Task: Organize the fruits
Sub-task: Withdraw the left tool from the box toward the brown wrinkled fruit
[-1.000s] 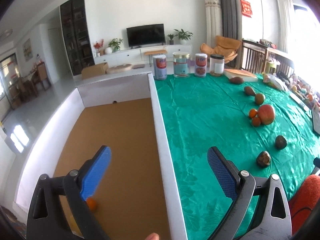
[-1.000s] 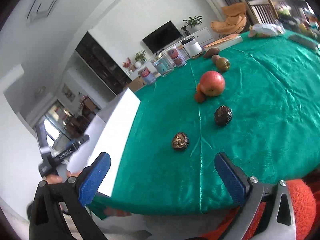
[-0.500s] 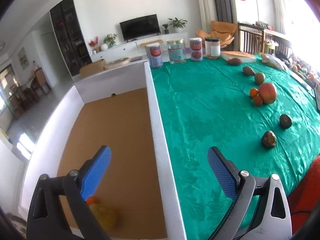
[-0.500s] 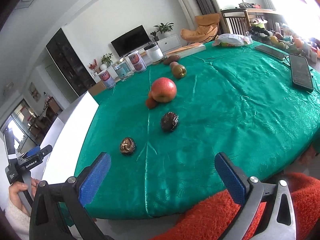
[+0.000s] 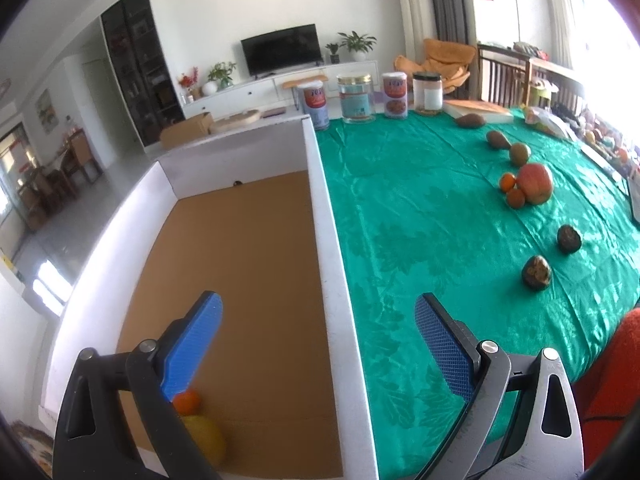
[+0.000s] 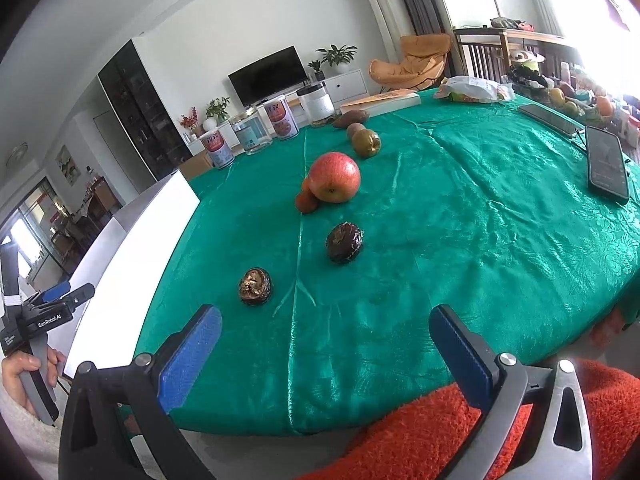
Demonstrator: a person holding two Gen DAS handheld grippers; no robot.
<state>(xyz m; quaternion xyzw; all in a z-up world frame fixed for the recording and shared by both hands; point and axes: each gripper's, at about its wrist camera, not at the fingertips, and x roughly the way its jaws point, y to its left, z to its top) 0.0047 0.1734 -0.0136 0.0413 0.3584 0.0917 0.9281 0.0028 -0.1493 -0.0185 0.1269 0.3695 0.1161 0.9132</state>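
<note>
Both your grippers gape wide and hold nothing.

Your left gripper [image 5: 318,322] straddles the white-walled cardboard box [image 5: 320,208]; a small orange tangerine [image 5: 187,402] and yellow fruit [image 5: 206,434] lie beneath its left finger. Ahead of your right gripper [image 6: 320,332] sit two dark wrinkled fruits [image 6: 256,285] and, farther off, a red apple [image 6: 335,177] on the green tablecloth [image 6: 460,240].

Four tins and jars [image 5: 356,98] line the upper centre, on the green tablecloth [image 6: 460,216]. Book [image 6: 382,102] just right of them. Two phones [image 6: 606,162] at right edge. Television [image 5: 282,50] on far wall.
</note>
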